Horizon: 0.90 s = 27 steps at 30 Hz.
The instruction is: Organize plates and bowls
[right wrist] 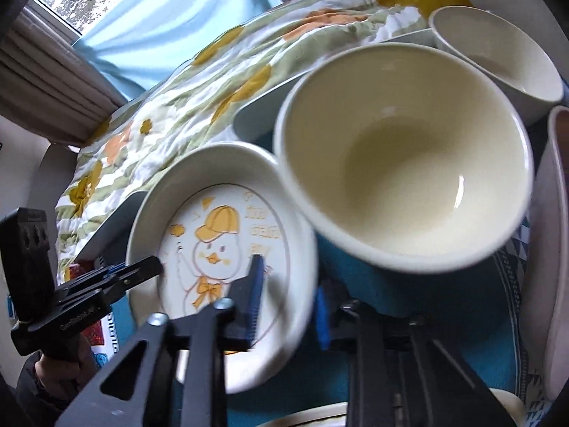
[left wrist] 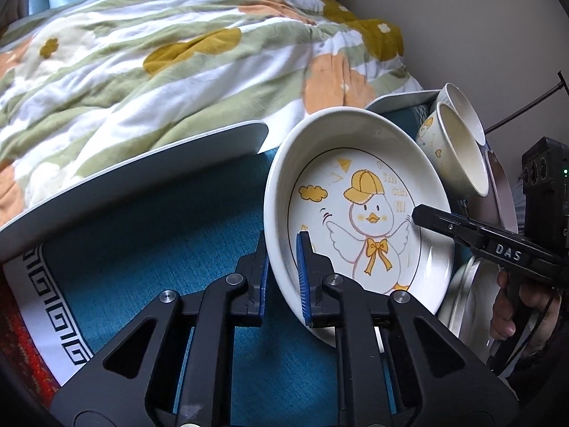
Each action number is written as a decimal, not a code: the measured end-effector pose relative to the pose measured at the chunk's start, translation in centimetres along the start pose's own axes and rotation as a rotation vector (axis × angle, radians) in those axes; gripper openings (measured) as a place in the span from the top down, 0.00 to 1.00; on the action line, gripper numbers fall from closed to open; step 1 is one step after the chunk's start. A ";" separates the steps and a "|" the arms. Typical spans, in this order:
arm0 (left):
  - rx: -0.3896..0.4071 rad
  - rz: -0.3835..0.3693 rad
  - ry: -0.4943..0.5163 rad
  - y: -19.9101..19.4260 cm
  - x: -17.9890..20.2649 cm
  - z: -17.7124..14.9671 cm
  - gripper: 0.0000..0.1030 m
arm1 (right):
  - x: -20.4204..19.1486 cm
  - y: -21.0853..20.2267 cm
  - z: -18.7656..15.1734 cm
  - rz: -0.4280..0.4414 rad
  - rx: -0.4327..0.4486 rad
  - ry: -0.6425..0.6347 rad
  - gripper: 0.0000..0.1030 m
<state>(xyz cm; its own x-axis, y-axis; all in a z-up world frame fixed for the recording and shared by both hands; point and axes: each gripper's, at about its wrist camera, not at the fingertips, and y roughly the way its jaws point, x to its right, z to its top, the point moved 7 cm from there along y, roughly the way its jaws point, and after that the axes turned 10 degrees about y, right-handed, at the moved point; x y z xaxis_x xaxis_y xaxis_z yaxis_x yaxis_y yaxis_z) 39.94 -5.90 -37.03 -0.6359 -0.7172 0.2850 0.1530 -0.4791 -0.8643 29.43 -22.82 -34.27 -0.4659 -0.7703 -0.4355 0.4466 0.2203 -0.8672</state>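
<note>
A white deep plate [left wrist: 320,156] with a yellow-capped duck printed on it lies over the blue cloth [left wrist: 160,235]. My left gripper [left wrist: 282,245] is shut on its left rim, with one blue pad inside the plate and one outside. My right gripper [left wrist: 419,215] reaches in from the right over the opposite rim. In the right wrist view, the right gripper [right wrist: 288,277] clamps the right rim of the duck plate [right wrist: 213,170], and the left gripper [right wrist: 156,263] grips the far side. A cream bowl [right wrist: 402,163] stands just right of the plate, and a second bowl [right wrist: 498,53] is behind it.
A pinkish dish [right wrist: 554,213] sits at the far right, and a metal tray [left wrist: 466,295] lies under the right hand. A white raised edge [left wrist: 142,167] borders the cloth, with a flowered quilt [left wrist: 177,53] beyond it. The two bowls [left wrist: 458,156] crowd the plate's right side.
</note>
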 end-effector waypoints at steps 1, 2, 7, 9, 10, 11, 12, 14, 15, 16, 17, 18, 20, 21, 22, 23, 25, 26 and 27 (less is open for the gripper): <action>0.000 0.004 0.001 0.0 0.0 0.0 0.89 | 0.3 -0.1 0.0 0.003 0.001 0.010 0.88; -0.001 0.010 0.005 -0.1 0.1 0.1 0.89 | 0.4 -0.1 0.0 0.013 0.000 0.020 0.88; 0.000 0.039 0.021 -0.4 0.2 0.1 0.89 | 0.2 -0.2 -0.1 0.004 0.002 0.010 0.88; 0.008 0.053 0.033 -0.8 0.4 0.2 0.89 | -0.1 -0.2 0.0 0.006 0.007 0.003 0.88; 0.009 0.058 0.037 -0.9 0.5 0.2 0.89 | -0.2 -0.2 0.0 0.004 0.009 -0.001 0.88; 0.008 0.062 0.038 -1.0 0.4 0.2 0.89 | -0.4 -0.3 0.0 0.010 0.012 -0.008 0.88; 0.008 0.064 0.037 -1.2 0.5 0.2 0.89 | -0.6 -0.4 0.0 0.008 0.013 -0.014 0.88; 0.021 0.071 0.037 -1.9 0.5 0.2 0.89 | -1.0 -0.6 0.0 0.011 0.016 -0.023 0.88; 0.026 0.074 0.037 -2.2 0.5 0.3 0.89 | -1.3 -0.8 0.0 0.013 0.019 -0.033 0.88; 0.034 0.081 0.038 -2.6 0.6 0.4 0.89 | -1.5 -1.1 0.0 0.014 0.023 -0.043 0.88; 0.042 0.091 0.041 -3.1 0.8 0.6 0.89 | -1.7 -1.2 0.0 0.016 0.026 -0.049 0.88; 0.050 0.099 0.041 -3.6 0.9 0.7 0.89 | -2.0 -1.6 -0.1 0.021 0.031 -0.059 0.88; 0.070 0.113 0.039 -4.9 1.3 0.9 0.89 | -2.3 -2.4 0.0 0.033 0.038 -0.069 0.88; 0.079 0.120 0.040 -5.5 1.6 1.0 0.89 | -2.5 -3.0 0.0 0.043 0.044 -0.077 0.88; 0.090 0.132 0.043 -6.3 1.9 1.1 0.89 | -2.7 -3.5 0.0 0.050 0.048 -0.083 0.88; 0.099 0.147 0.046 -7.2 2.4 1.1 0.89 | -3.0 -4.4 0.1 0.062 0.053 -0.094 0.88; 0.115 0.169 0.044 -8.8 3.3 1.2 0.89 | -3.1 -5.6 0.0 0.080 0.059 -0.112 0.88; 0.121 0.180 0.041 -9.6 3.9 1.1 0.89 | -3.3 -6.3 0.0 0.090 0.062 -0.123 0.88; 0.125 0.191 0.038 -10.3 4.5 1.1 0.89 | -3.4 -7.2 -0.1 0.100 0.058 -0.136 0.88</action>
<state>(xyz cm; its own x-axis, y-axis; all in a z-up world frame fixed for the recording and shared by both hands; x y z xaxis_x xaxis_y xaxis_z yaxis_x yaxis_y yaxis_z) 36.30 -4.75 -26.37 -0.6144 -0.7822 0.1031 0.3644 -0.3972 -0.8423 27.72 -21.74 -26.55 -0.3114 -0.8208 -0.4789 0.5309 0.2676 -0.8040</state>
